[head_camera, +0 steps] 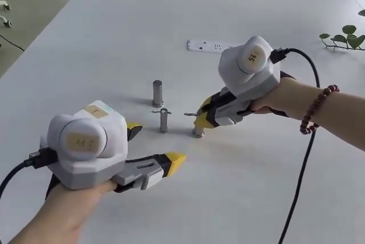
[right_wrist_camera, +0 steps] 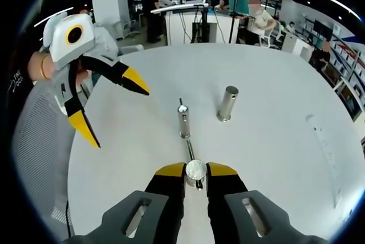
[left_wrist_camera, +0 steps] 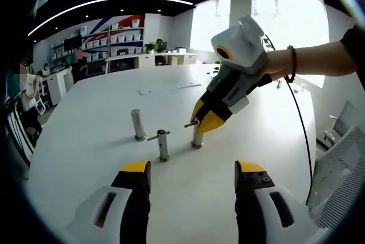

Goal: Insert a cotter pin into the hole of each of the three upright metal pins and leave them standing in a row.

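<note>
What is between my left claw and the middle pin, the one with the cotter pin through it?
Nothing but bare white table; the left gripper view shows it between the left claw and the middle pin.

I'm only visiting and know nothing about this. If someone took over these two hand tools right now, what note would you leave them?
Left gripper: open, empty, held above the table, short of the pins.
Right gripper: shut on a cotter pin whose tip pokes out beside the near pin, so it seems partly inserted.
Done: middle pin has its crosswise pin through it.
Left: seat this one and release, then do the bare far pin. All three stand in a rough row.
</note>
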Motion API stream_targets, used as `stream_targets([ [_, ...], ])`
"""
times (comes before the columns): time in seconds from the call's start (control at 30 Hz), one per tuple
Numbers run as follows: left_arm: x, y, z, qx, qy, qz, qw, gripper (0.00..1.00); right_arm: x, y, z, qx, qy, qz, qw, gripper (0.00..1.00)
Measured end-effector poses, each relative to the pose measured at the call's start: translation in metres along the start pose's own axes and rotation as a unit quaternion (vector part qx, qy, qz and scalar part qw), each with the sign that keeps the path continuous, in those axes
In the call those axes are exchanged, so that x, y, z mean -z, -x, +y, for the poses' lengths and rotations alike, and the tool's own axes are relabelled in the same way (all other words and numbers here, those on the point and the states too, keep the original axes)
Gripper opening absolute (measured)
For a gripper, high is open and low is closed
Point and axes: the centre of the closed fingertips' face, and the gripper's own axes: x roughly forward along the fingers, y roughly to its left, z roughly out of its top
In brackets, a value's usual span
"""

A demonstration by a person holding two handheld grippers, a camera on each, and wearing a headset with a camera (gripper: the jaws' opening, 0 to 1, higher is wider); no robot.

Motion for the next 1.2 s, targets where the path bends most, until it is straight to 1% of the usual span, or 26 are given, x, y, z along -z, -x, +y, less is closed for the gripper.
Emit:
stream_targets([
  [0.1,0.000,0.000,0.002,-0.004,0.003,-0.001,1.0000,0.59,0.000,0.000,-0.001,-0.003,0.001,-0.002,1.0000,0.09],
  [0.13,-0.001,0.001,0.004,-0.010,0.002,-0.003,0.9999,0.59,0.000,0.000,-0.001,-0.004,0.001,-0.002,1.0000,0.09],
  [0.3,0.001,0.002,0.004,-0.010,0.003,0.000,0.9999,0.59,0.001,0.000,-0.002,-0.012,-0.004,-0.008,0.9999,0.09],
  [0.33,0.002,0.002,0.003,-0.010,0.003,0.001,0.9999,0.59,0.000,0.000,-0.001,-0.010,-0.007,-0.013,0.9998,0.10],
  [0.37,0.002,0.002,0.003,-0.011,0.003,0.002,0.9999,0.58,-0.003,0.000,-0.002,-0.006,-0.009,-0.022,0.9997,0.13],
  [0.43,0.001,0.003,0.004,-0.013,0.003,0.001,0.9999,0.58,-0.003,0.002,0.001,-0.007,-0.012,-0.024,0.9996,0.18],
  [0.5,0.001,0.003,0.005,-0.015,0.001,0.000,0.9999,0.59,-0.001,0.003,0.000,-0.002,-0.010,-0.024,0.9997,0.20],
  [0.53,0.000,0.004,0.006,-0.016,0.001,-0.001,0.9999,0.59,-0.002,0.004,0.003,-0.002,-0.013,-0.026,0.9996,0.22],
  [0.6,-0.001,0.005,0.008,-0.017,0.001,-0.003,0.9998,0.60,-0.005,0.007,0.002,0.003,-0.029,-0.037,0.9989,0.23],
  [0.67,-0.002,0.007,0.009,-0.019,0.001,-0.006,0.9998,0.61,-0.012,0.011,0.003,0.005,-0.055,-0.053,0.9970,0.25],
  [0.7,-0.003,0.008,0.010,-0.019,0.001,-0.007,0.9998,0.62,-0.015,0.013,0.003,0.006,-0.075,-0.059,0.9954,0.26],
  [0.73,-0.003,0.009,0.011,-0.020,0.001,-0.007,0.9998,0.62,-0.016,0.013,0.002,0.008,-0.085,-0.064,0.9943,0.27],
  [0.8,-0.002,0.010,0.012,-0.022,-0.001,-0.006,0.9997,0.63,-0.024,0.016,0.001,0.015,-0.101,-0.079,0.9916,0.30],
  [0.87,-0.001,0.012,0.012,-0.023,0.000,-0.005,0.9997,0.63,-0.034,0.018,0.001,0.020,-0.108,-0.096,0.9894,0.29],
  [0.9,-0.001,0.013,0.012,-0.024,0.002,-0.005,0.9997,0.63,-0.036,0.017,0.000,0.024,-0.113,-0.099,0.9884,0.30],
  [0.97,-0.001,0.014,0.014,-0.024,0.005,-0.006,0.9997,0.63,-0.046,0.016,-0.002,0.032,-0.123,-0.114,0.9853,0.30],
  [1.1,0.000,0.015,0.014,-0.026,0.007,-0.009,0.9996,0.64,-0.059,0.009,-0.012,0.056,-0.135,-0.138,0.9796,0.30],
  [1.2,-0.001,0.015,0.013,-0.024,0.017,-0.016,0.9994,0.64,-0.069,0.003,-0.016,0.063,-0.138,-0.147,0.9774,0.29],
])
